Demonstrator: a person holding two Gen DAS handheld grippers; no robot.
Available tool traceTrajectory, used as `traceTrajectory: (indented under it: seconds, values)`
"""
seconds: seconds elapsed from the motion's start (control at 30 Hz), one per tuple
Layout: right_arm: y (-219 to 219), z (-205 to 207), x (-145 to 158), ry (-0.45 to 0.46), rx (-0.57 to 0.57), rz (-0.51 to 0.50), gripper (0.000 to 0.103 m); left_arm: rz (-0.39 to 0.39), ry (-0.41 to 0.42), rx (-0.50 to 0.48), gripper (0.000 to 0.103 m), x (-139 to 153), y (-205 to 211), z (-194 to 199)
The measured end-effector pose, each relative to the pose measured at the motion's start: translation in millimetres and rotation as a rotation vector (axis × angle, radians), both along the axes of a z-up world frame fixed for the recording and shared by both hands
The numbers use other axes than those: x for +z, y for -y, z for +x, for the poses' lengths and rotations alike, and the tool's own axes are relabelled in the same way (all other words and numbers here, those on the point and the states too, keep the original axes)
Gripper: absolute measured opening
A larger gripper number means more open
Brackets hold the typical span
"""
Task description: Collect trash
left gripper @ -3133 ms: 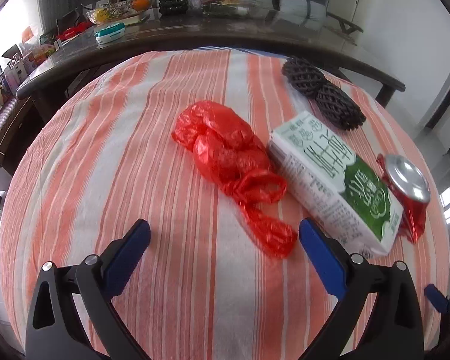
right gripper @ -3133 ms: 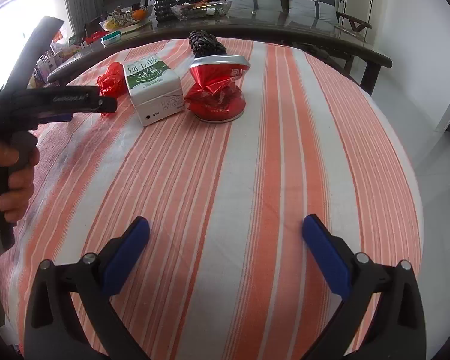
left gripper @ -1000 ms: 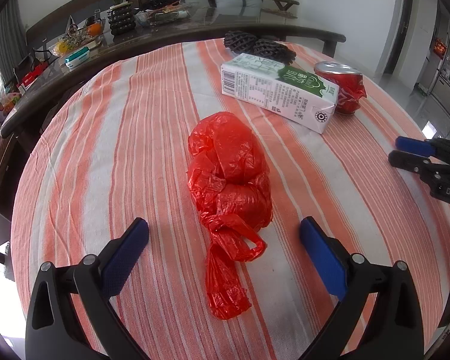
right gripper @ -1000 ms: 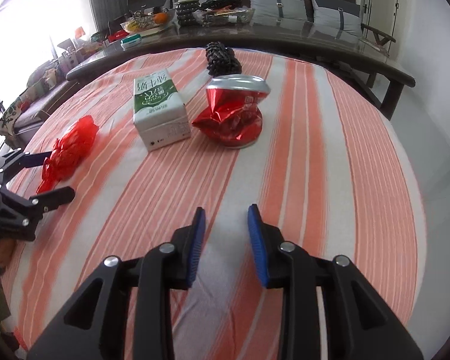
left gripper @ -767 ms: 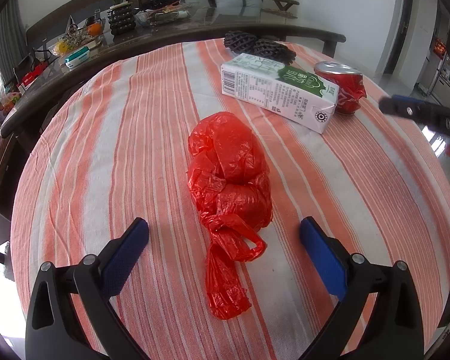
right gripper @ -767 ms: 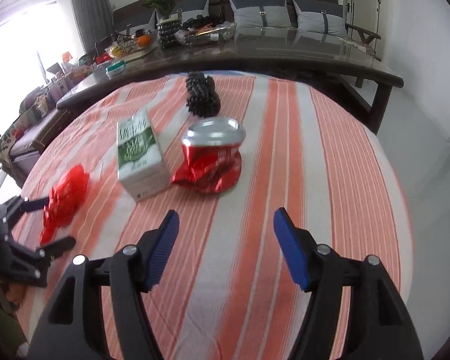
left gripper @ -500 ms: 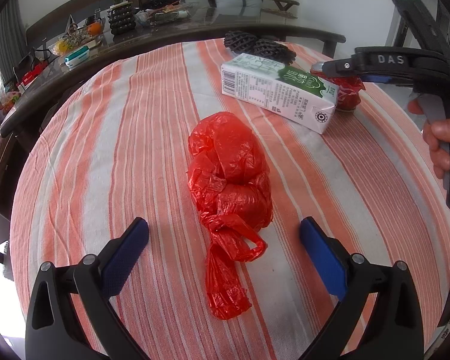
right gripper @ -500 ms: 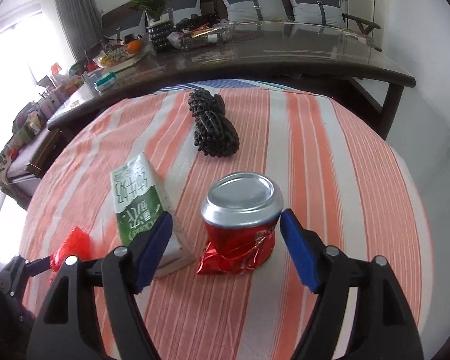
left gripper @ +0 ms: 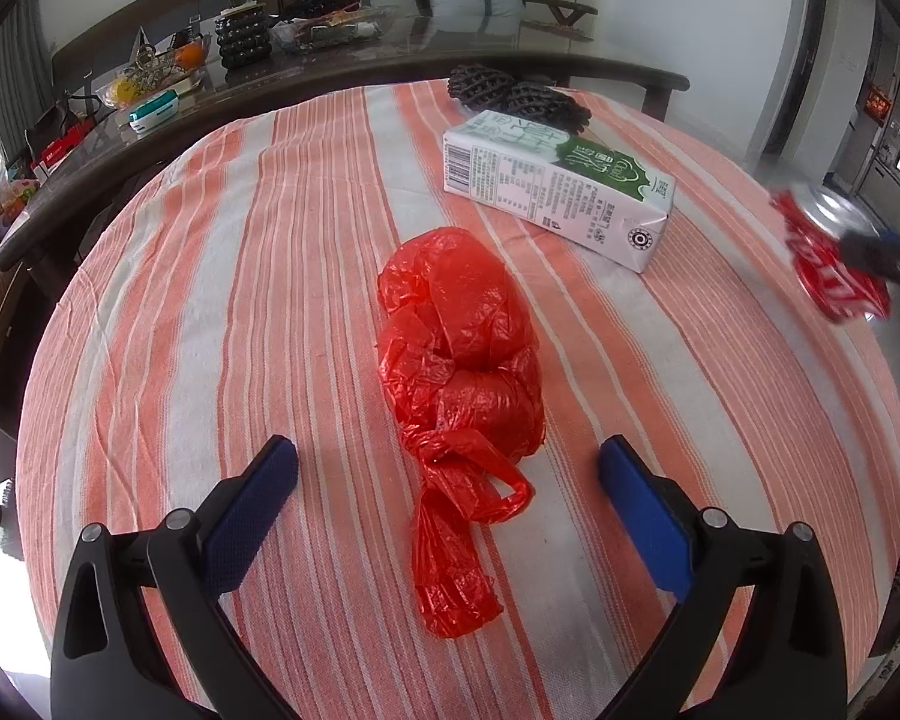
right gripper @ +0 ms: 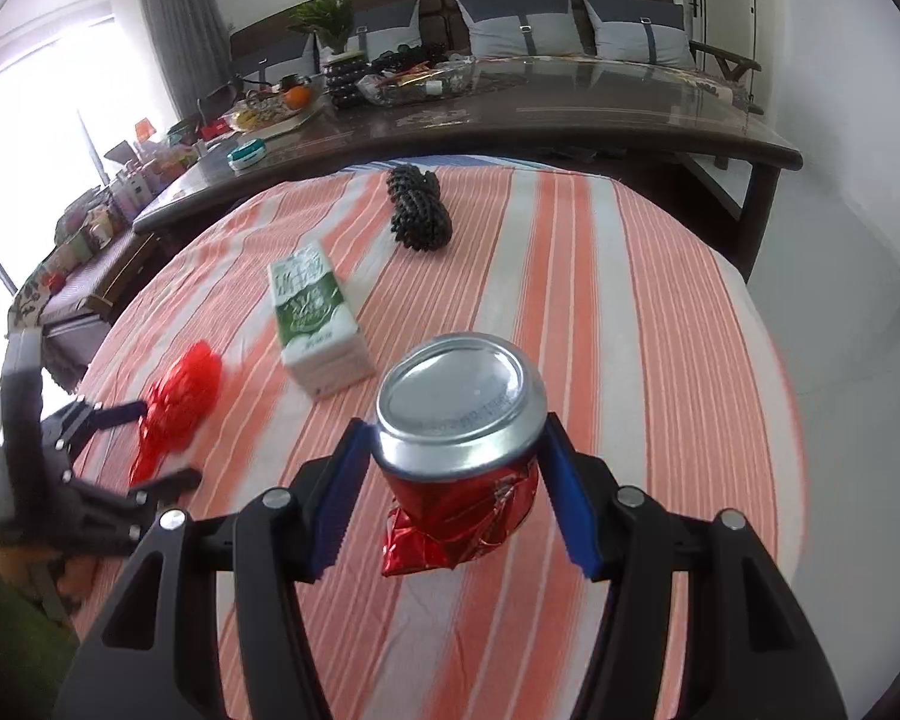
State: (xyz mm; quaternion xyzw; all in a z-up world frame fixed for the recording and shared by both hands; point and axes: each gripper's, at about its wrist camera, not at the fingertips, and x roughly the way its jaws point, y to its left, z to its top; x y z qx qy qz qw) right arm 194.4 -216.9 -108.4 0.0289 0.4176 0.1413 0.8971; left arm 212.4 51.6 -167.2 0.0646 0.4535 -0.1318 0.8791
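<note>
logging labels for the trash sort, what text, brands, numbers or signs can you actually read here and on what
Milk carton: large Chinese characters on its green and white top, not sharp enough to quote; a barcode and fine print on its side, too small to read.
Crushed red can: faint stamped print on the silver end, illegible.
Red plastic bag: no print.
Orange sign far right: blurred.
Nothing can be quoted with confidence.

The milk carton [left gripper: 555,186] bore green Chinese characters, a barcode and fine print; none could be read clearly.
</note>
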Motion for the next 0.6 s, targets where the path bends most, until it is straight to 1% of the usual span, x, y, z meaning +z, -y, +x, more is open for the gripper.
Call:
traceTrajectory:
  seconds: [0.07,0.1,0.23,0.3,0.33,0.4,0.43,0.47,0.53,0.6]
  values:
    - [5,-24,-2,-0.001,0.012,-0.001,0.056,-0.033,0.001,-0.008,0.099,2,-4,0]
    - [9,-35,-3,0.0,0.013,0.002,0.056,-0.037,0.003,-0.005,0.099,3,-6,1]
    - [24,-66,-7,0.001,0.006,0.036,0.056,-0.011,0.007,0.016,0.098,7,-2,9]
    - [31,-74,-9,0.001,-0.002,0.045,0.056,0.008,0.012,0.014,0.096,8,4,13]
    - [36,-77,-9,-0.001,-0.009,0.049,0.056,0.02,0.015,0.006,0.09,9,9,16]
    - [48,-80,-7,0.0,-0.029,0.065,0.056,0.045,0.009,-0.012,0.068,8,18,19]
    - [58,-83,-5,0.002,-0.045,0.081,0.056,0.058,0.001,-0.026,0.048,7,24,19]
    - [67,-86,-2,0.005,-0.06,0.092,0.056,0.064,0.007,-0.032,0.043,10,29,17]
    - [91,-94,1,0.017,-0.097,0.109,0.056,0.077,0.015,-0.035,0.042,16,40,9]
    - [117,-103,2,0.023,-0.136,0.109,0.056,0.051,0.026,-0.077,0.042,26,56,-4]
